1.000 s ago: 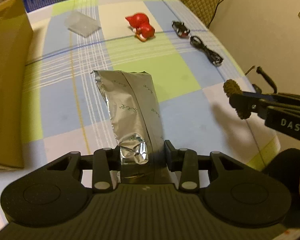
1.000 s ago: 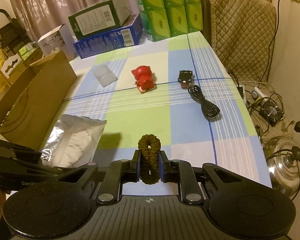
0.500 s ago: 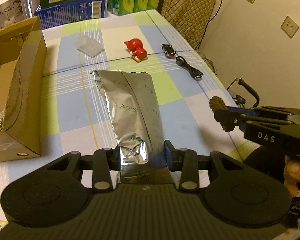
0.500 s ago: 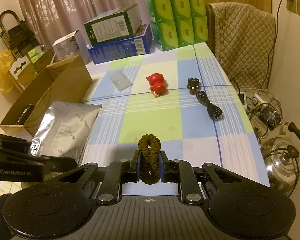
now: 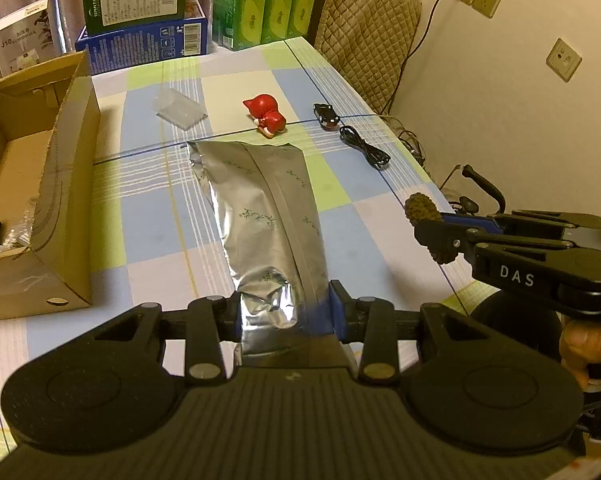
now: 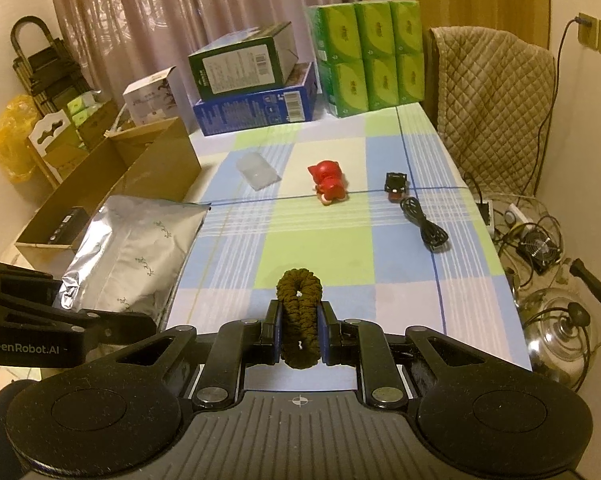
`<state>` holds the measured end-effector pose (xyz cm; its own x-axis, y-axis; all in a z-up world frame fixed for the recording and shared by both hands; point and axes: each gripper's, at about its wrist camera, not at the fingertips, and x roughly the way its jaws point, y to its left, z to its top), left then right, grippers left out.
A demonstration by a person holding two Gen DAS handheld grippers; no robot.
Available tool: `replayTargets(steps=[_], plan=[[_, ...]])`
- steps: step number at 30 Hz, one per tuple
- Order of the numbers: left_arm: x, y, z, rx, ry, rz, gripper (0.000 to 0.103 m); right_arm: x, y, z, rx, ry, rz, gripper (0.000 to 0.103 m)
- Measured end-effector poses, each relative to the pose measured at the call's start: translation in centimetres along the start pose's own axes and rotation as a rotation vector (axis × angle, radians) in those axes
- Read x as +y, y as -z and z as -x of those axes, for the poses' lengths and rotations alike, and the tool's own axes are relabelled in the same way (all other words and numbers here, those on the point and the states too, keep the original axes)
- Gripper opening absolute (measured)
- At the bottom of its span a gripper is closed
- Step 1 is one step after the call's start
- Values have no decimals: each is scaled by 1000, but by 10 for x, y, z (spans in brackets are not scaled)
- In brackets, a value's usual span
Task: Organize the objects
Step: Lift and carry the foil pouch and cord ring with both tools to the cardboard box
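Observation:
My left gripper (image 5: 286, 314) is shut on the near end of a silver foil pouch (image 5: 260, 208), held above the checked tablecloth; the same pouch (image 6: 136, 252) hangs at the left in the right wrist view. My right gripper (image 6: 299, 330) is shut on a dark olive braided cord loop (image 6: 299, 312), which also shows at the right as a brown braid (image 5: 422, 210) in the left wrist view. An open cardboard box (image 5: 36, 184) stands at the table's left. On the cloth lie a red figurine (image 5: 266, 116), a clear plastic case (image 5: 179, 109), a small black toy (image 5: 326, 116) and a black cable (image 5: 364, 148).
Blue and green cartons (image 6: 252, 92) and green tissue packs (image 6: 368, 56) stand along the table's far end. A chair with a quilted cover (image 6: 492, 92) is at the far right. A steel kettle (image 6: 560, 328) and cables lie on the floor to the right.
Both grippers have risen and pulled back from the table, each keeping its hold. More of the cardboard box and the far cartons has come into view.

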<state>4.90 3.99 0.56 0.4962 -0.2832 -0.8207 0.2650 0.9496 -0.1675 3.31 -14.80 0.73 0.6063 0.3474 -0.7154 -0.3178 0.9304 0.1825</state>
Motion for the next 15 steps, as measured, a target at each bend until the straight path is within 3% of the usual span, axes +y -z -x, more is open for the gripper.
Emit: replayTargets(steps=[15], plan=[[10, 3, 12, -14, -9, 5, 34, 12, -4, 0, 1, -9, 33, 14]])
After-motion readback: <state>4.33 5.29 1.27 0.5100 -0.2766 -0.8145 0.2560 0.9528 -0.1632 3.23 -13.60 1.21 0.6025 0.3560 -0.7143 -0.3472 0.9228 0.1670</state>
